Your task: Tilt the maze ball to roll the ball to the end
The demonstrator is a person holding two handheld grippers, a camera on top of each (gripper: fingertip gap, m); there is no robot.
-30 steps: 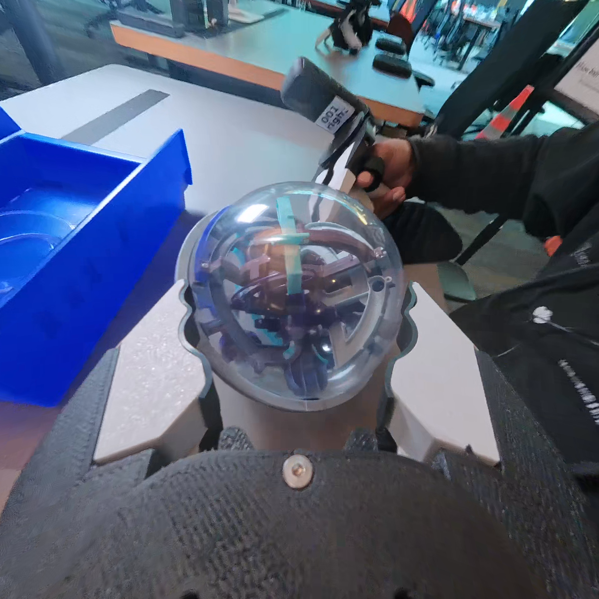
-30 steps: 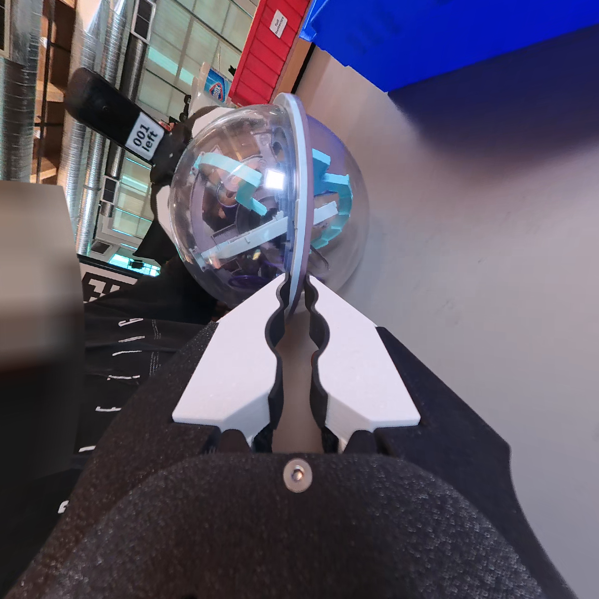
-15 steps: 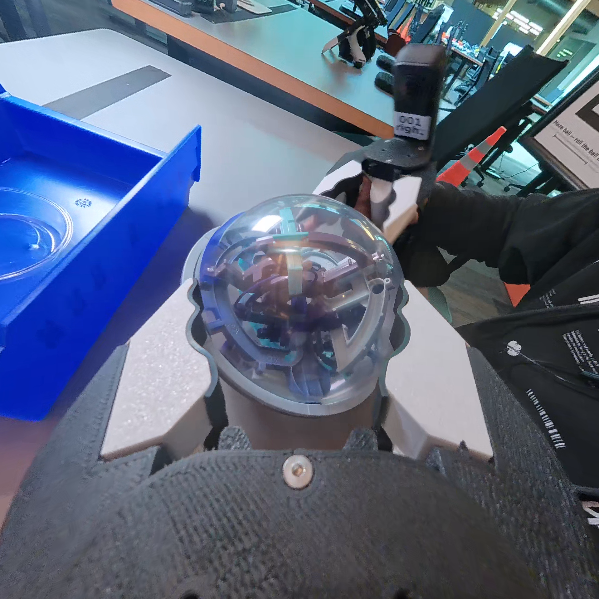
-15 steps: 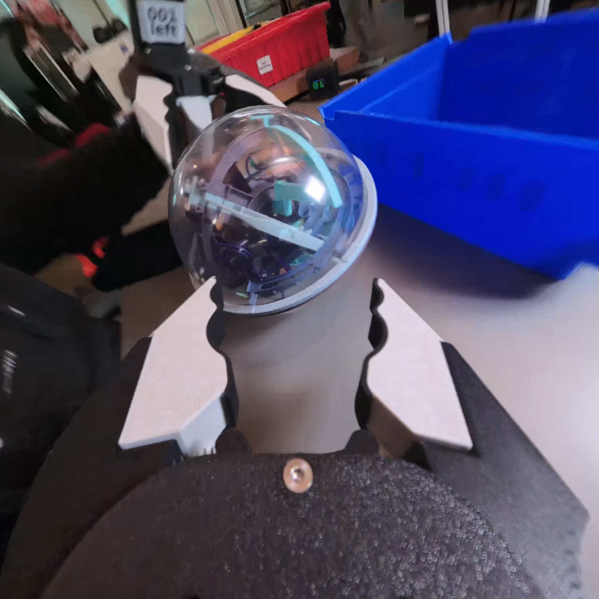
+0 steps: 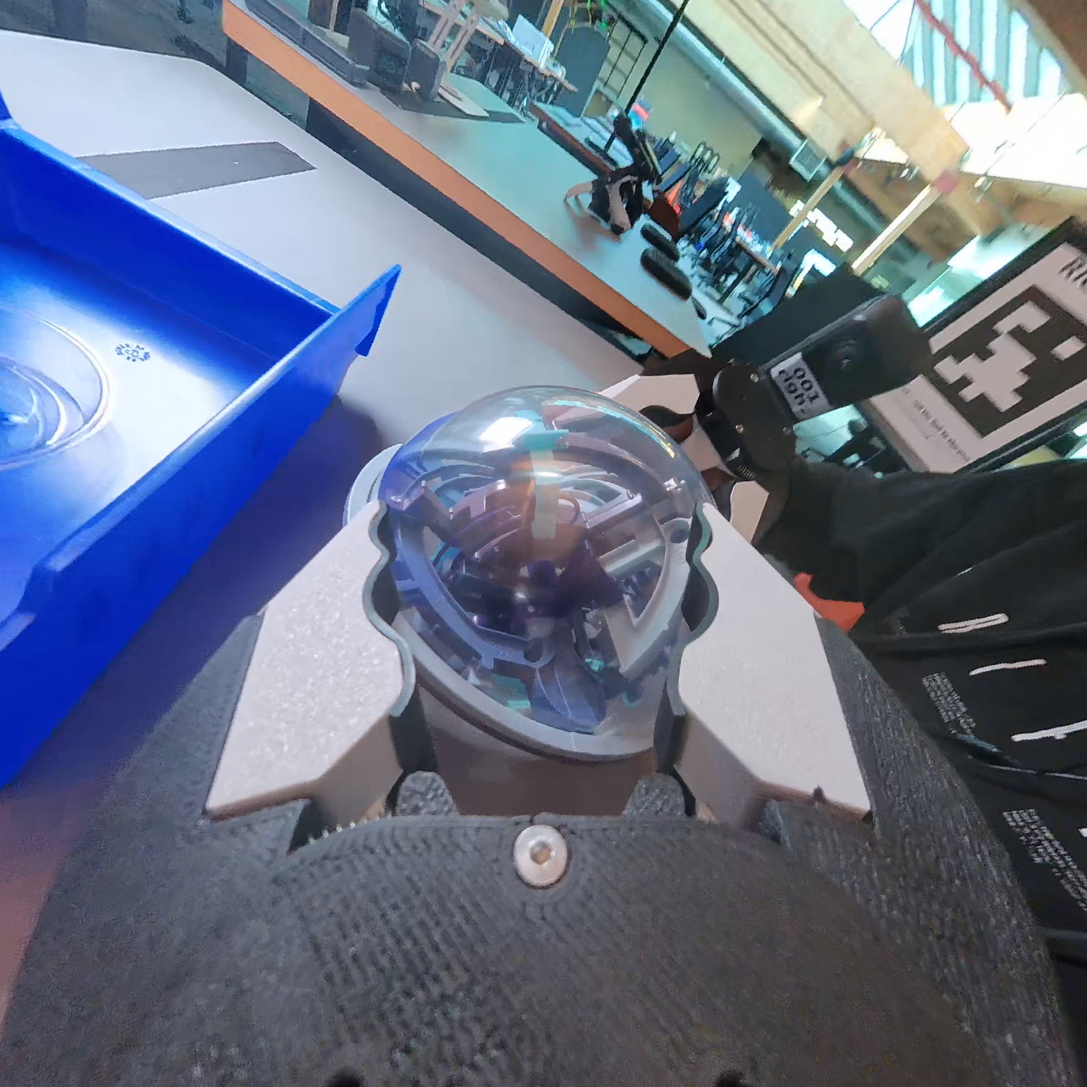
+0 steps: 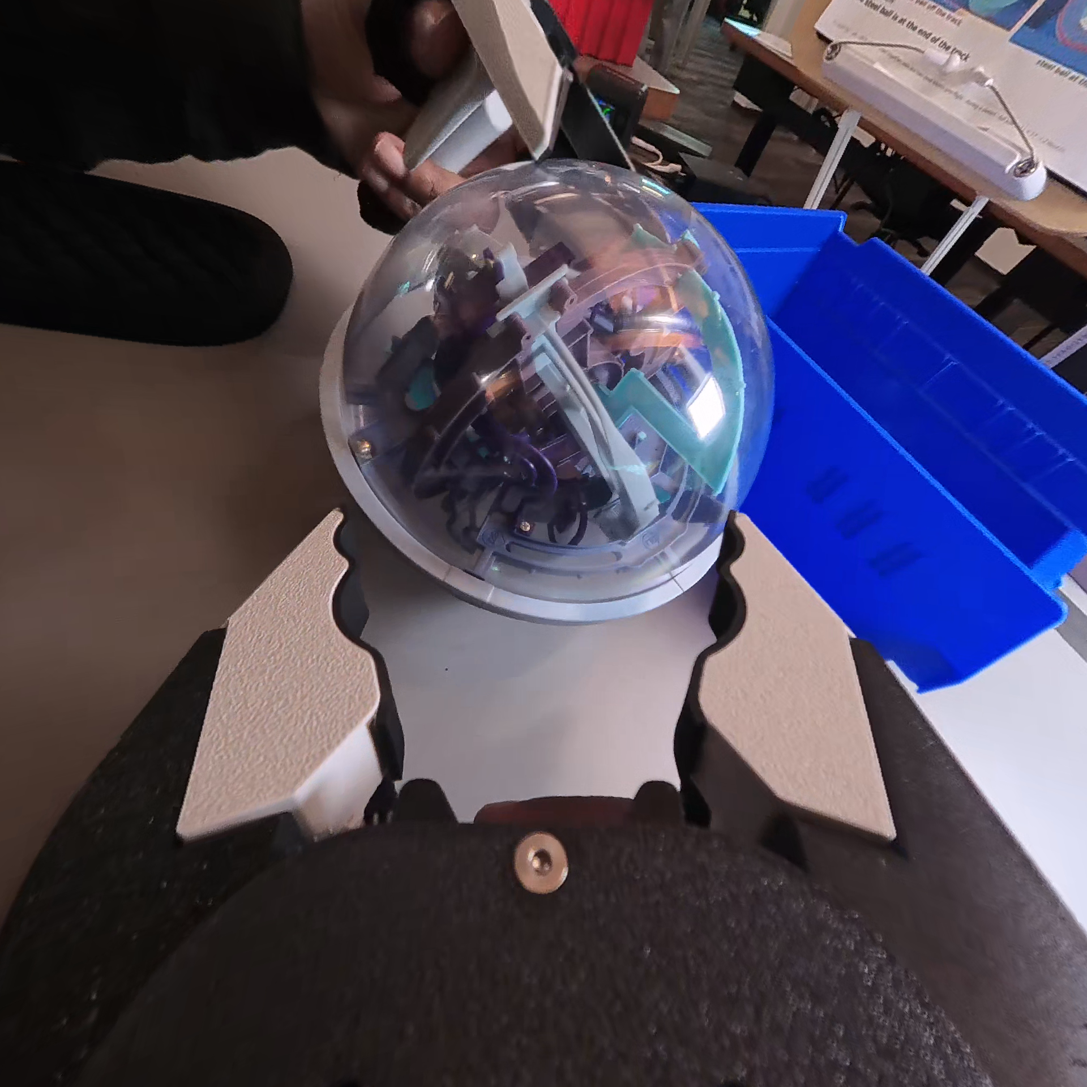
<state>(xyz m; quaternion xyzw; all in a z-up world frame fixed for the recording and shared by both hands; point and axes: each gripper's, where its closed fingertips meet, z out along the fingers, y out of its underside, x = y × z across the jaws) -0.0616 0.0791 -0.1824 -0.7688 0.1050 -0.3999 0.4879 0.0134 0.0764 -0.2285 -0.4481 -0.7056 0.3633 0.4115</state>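
The maze ball (image 5: 541, 559) is a clear sphere with a grey rim and purple, teal and grey tracks inside. My left gripper (image 5: 541, 512) is shut on it, one finger on each side, and holds it tilted above the table. In the right wrist view the maze ball (image 6: 547, 400) sits just past my right gripper (image 6: 535, 517), which is open, its fingertips on either side of the ball's lower rim. The right fingertip (image 6: 735, 529) is at the ball's edge. I cannot make out the small ball inside.
A blue bin (image 5: 176, 441) stands left of the ball, with a clear plastic dish (image 5: 35, 400) in it; in the right wrist view the blue bin (image 6: 912, 441) is at the right. A hand (image 6: 400, 176) and dark sleeve lie behind the ball. The pale table (image 6: 147, 470) lies below.
My right gripper let go of the ball's rim, opened wide and swung round to face the ball from another side. My left gripper kept its hold and tilted the ball.
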